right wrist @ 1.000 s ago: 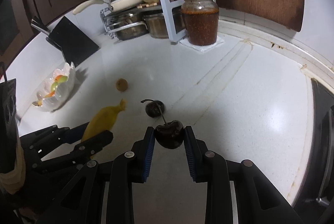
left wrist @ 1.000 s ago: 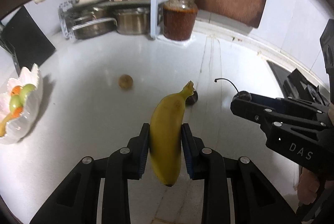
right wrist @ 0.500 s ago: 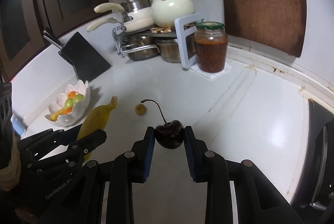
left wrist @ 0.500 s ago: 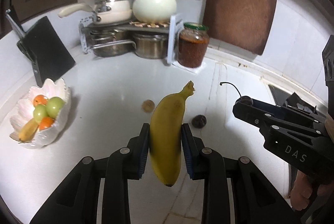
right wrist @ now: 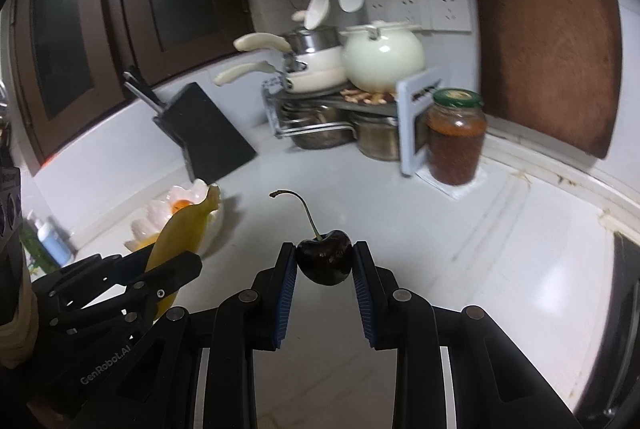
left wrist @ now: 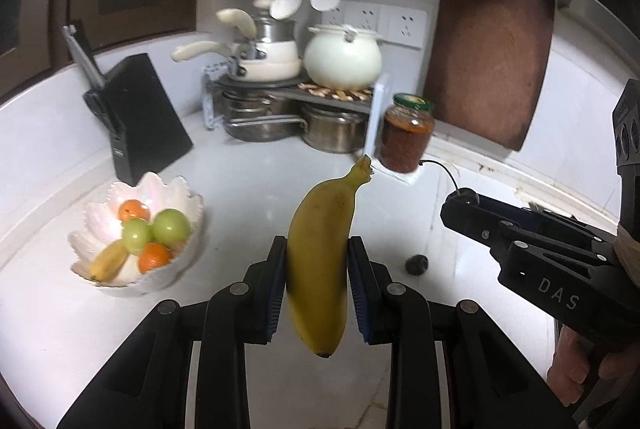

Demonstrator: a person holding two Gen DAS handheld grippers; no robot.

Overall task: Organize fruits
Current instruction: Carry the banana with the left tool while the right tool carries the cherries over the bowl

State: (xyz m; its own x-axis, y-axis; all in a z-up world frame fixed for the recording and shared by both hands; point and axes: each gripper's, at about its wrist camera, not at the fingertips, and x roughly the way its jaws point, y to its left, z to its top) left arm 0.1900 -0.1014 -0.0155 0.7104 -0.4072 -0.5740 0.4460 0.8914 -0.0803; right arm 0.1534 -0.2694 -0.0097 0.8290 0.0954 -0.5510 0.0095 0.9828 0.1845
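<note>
Banana (left wrist: 318,261) and cherry (right wrist: 325,262) aloft, clear counter (left wrist: 248,189) beyond.

The bench (left wrist: 248,185) looks like smooth white stone, a little glossy. The bowl (left wrist: 182,197) is shiny white ceramic. The tongs (left wrist: 316,285) are matt black plastic with ribbed blue pads (left wrist: 357,293). The banana (left wrist: 320,261) has a smooth, dull yellow skin; the cherry (right wrist: 325,263) is dark and very glossy. The pots (left wrist: 332,133) are brushed metal, the jar (left wrist: 406,141) is glass, and the board (left wrist: 488,53) is brown wood with a matt face.
</note>
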